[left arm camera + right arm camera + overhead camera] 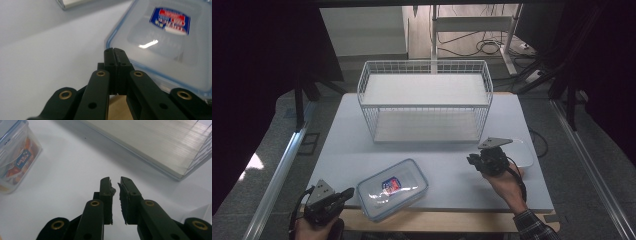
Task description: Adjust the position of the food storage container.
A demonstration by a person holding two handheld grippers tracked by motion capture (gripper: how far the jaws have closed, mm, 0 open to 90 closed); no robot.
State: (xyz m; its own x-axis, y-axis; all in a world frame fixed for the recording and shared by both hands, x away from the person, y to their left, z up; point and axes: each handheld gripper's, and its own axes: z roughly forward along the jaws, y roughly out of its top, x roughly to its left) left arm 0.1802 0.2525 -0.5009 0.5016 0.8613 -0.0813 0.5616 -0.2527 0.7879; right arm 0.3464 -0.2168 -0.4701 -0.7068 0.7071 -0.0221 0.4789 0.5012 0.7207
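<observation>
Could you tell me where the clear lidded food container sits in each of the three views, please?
High view: the container lies at the near edge of the white table, bottom centre-left.
Left gripper view: it takes up the upper right, just beyond the shut left tongs.
Right gripper view: it stands at the far left edge.
Shared landmark: its red-and-blue label, which also shows in both gripper views.

White table [347,150] bears wire rack [424,100], lidded clear container [392,189], white tray [524,152] at right edge.
</observation>
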